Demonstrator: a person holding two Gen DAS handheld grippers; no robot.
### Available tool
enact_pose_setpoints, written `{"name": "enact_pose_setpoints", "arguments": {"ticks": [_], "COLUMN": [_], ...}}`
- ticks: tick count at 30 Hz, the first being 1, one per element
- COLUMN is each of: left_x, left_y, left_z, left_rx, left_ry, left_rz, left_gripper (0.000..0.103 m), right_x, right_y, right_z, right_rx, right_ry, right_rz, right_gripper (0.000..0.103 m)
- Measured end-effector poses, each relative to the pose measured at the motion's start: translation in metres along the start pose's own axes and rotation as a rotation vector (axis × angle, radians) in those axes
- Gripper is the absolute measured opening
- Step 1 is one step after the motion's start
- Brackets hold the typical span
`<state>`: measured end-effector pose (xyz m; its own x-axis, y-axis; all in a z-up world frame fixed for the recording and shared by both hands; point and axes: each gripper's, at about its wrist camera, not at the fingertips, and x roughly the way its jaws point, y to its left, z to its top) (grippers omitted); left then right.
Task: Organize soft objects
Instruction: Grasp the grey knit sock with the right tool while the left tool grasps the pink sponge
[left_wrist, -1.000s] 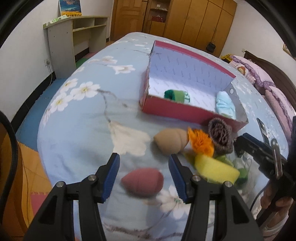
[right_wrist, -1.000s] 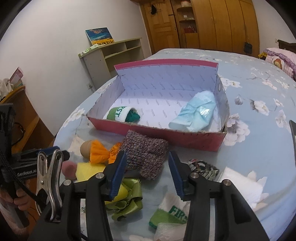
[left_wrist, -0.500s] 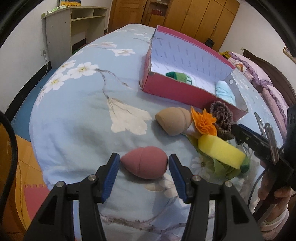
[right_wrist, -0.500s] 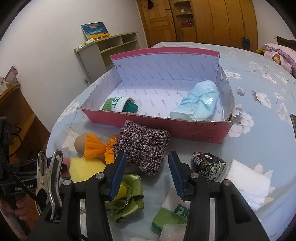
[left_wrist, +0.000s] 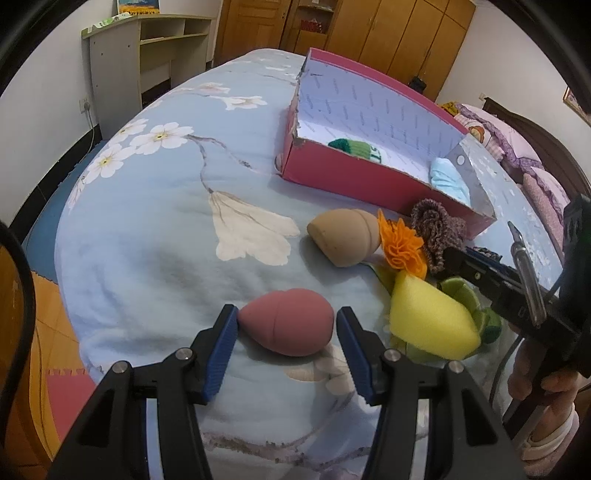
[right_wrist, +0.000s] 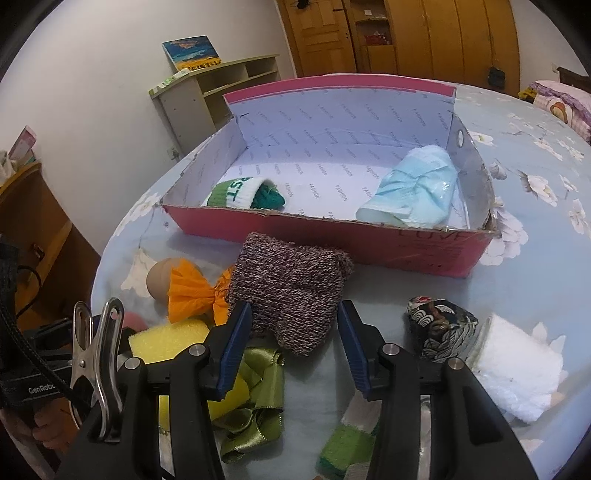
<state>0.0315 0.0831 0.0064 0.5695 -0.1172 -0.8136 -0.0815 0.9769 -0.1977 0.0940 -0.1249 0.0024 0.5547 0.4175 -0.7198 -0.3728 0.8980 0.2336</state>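
Matt foam pink sponge (left_wrist: 288, 320), coarse knit sock (right_wrist: 291, 291), glossy satin ribbon (right_wrist: 258, 398)

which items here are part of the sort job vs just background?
Job:
pink sponge, between the open left gripper fingers
knitted sock, at the open right gripper
yellow sponge
red box

Background:
shelf unit
wardrobe
pillows

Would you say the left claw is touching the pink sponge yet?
Cannot tell: in the left wrist view, the left claw brackets the pink sponge, one tip at its edge, no squeeze visible.
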Motion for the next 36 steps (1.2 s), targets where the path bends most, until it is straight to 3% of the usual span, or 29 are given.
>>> {"name": "enact_pose_setpoints", "arguments": {"ticks": [10, 36], "left_x": [0.003, -0.032], "left_y": [-0.001, -0.019], "left_z": [-0.002, 0.015], "left_rx": [-0.005, 0.031], "left_ry": [0.005, -0.096], "left_rz": [-0.001, -0.026], "left_gripper": [0.053, 0.051], "right_x": [-0.008, -0.053], "right_y": [0.007, -0.004], "right_z": [-0.005, -0.003], "right_rx": [-0.052, 0.005], "right_ry": [-0.052, -0.180], "right_rz": [-0.014, 0.035], "right_gripper": [0.017, 0.006]}}
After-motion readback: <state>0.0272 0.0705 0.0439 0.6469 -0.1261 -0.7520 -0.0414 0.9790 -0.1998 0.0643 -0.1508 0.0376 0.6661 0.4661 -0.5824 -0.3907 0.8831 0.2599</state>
